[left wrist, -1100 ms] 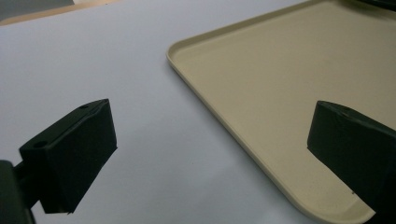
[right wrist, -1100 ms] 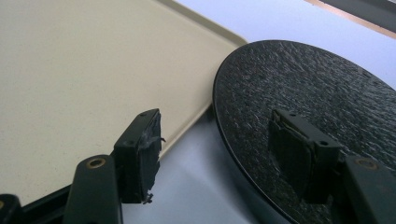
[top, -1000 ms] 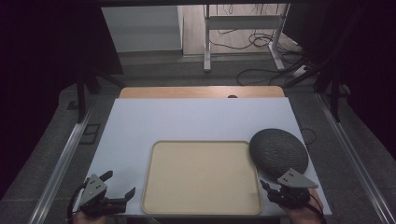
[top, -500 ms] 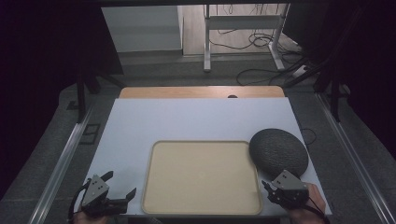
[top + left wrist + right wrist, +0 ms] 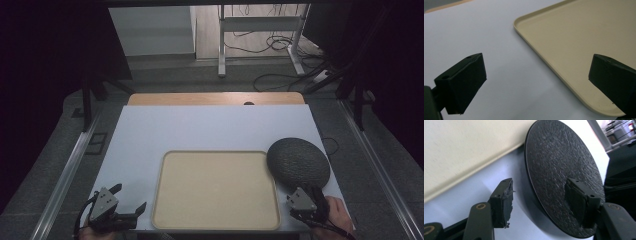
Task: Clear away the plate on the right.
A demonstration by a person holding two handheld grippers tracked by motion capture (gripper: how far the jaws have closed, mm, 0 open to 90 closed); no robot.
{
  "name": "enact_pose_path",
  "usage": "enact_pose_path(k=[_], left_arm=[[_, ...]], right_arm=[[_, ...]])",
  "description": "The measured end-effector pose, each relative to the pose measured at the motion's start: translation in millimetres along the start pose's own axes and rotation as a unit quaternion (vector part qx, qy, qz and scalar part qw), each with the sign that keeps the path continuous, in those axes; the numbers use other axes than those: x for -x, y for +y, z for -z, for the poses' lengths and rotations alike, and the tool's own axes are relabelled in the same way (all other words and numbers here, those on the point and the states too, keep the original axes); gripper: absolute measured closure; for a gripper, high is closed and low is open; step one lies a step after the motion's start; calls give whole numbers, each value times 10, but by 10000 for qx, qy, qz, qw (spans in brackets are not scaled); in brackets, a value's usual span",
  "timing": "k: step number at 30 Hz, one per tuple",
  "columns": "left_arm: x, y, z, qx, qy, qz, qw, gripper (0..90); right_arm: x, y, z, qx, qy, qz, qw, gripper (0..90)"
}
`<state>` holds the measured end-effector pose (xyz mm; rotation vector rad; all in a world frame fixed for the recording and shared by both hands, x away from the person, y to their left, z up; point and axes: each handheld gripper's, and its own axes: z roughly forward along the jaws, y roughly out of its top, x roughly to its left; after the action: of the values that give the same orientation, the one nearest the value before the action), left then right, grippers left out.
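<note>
My right hand-held gripper (image 5: 539,203) gapes wide astride the dark plate's (image 5: 564,170) near rim, ready to pinch, while my left hand-held gripper (image 5: 536,82) waits wide beside the tray (image 5: 584,37).

Tray (image 5: 215,192) is sitting near-centre on the table (image 5: 200,130); round plate (image 5: 298,162) is lying just right of it, touching its far right corner. Left gripper (image 5: 131,199) is sitting left of the tray, right gripper (image 5: 305,196) near the plate's near edge.
</note>
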<state>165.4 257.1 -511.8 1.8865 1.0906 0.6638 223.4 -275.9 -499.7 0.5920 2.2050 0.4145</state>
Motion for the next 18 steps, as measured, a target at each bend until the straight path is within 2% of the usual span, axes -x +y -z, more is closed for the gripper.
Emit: enact_pose_path(k=[1, 2, 6, 7, 9, 10, 11, 12, 13, 16, 18], left_arm=[[0, 0, 0, 0, 0, 0, 10000, 11], [1, 1, -2, -11, -2, -2, 10000, 11], [2, 3, -7, -37, -12, -27, 10000, 12], [2, 3, -7, -37, -12, -27, 10000, 12], [5, 5, -12, -41, -18, -38, 10000, 12], [5, 6, -14, -49, -20, -42, 10000, 12], [6, 6, -15, -49, -19, -42, 10000, 12], [6, 6, -15, -49, -19, -42, 10000, 12], [6, 7, -19, -54, -26, -51, 10000, 13], [7, 8, -23, -76, -36, -60, 9999, 12], [8, 8, -25, -92, -44, -81, 9999, 13]], right_arm=[[0, 0, 0, 0, 0, 0, 10000, 399], [-28, 8, -19, -62, -135, 197, 9997, 406], [-74, 20, -65, -209, -327, 613, 9974, 423], [-74, 20, -65, -209, -327, 613, 9974, 423], [-115, 36, -93, -323, -524, 1054, 9925, 443], [-131, 43, -107, -352, -579, 1153, 9910, 446], [-145, 49, -121, -391, -614, 1237, 9896, 450], [-145, 49, -121, -391, -614, 1237, 9896, 450], [-186, 57, -150, -398, -729, 1279, 9883, 465], [-207, 60, -181, -457, -753, 1376, 9866, 475], [-237, 58, -225, -600, -820, 1645, 9811, 493]])
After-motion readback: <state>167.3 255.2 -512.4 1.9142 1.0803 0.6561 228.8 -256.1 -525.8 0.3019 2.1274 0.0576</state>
